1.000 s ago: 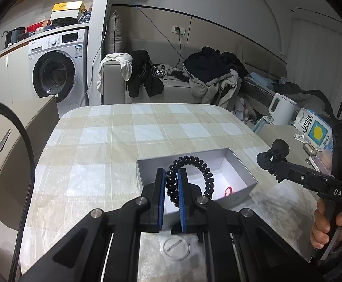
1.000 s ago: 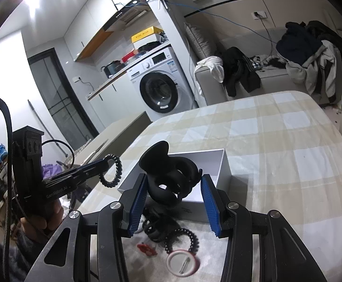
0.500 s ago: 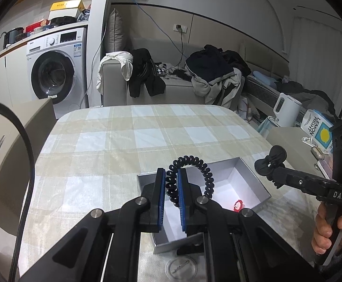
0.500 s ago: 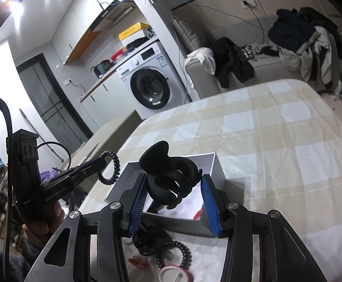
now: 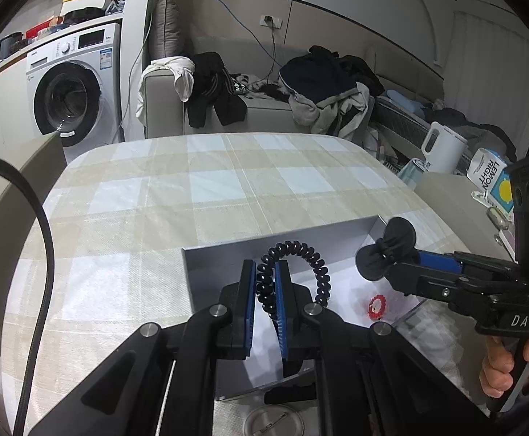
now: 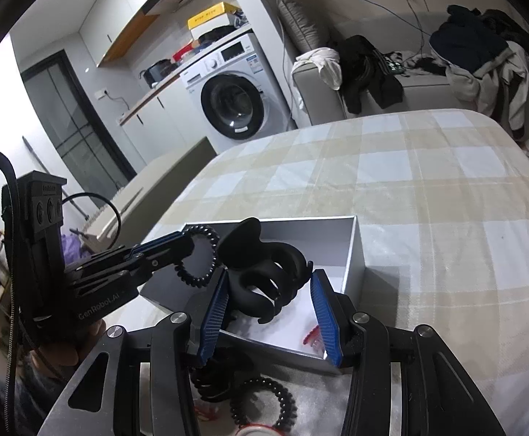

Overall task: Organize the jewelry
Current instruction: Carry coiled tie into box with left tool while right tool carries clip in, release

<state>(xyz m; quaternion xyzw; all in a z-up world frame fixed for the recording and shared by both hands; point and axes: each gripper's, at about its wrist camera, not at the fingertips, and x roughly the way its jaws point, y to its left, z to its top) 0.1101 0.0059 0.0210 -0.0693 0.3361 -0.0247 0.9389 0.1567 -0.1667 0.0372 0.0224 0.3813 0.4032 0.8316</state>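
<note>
My left gripper [image 5: 264, 283] is shut on a black spiral hair tie [image 5: 301, 254] and holds it above the open white box [image 5: 228, 254]. My right gripper [image 6: 268, 294] is shut on a black hair claw clip [image 6: 264, 272], also above the box [image 6: 351, 247]. In the left wrist view the right gripper [image 5: 388, 258] comes in from the right over the box. A small red hair ornament [image 5: 376, 306] lies on the box floor; it shows in the right wrist view too [image 6: 311, 338].
The box stands on a checked tablecloth [image 5: 210, 189]. More black spiral hair ties [image 6: 264, 399] and a round pin badge [image 5: 271, 425] lie on the cloth in front of the box. A sofa with clothes [image 5: 264, 98] stands behind the table.
Both grippers have moved forward over the box with their items held. The box now lies closer under the fingers in both views.
</note>
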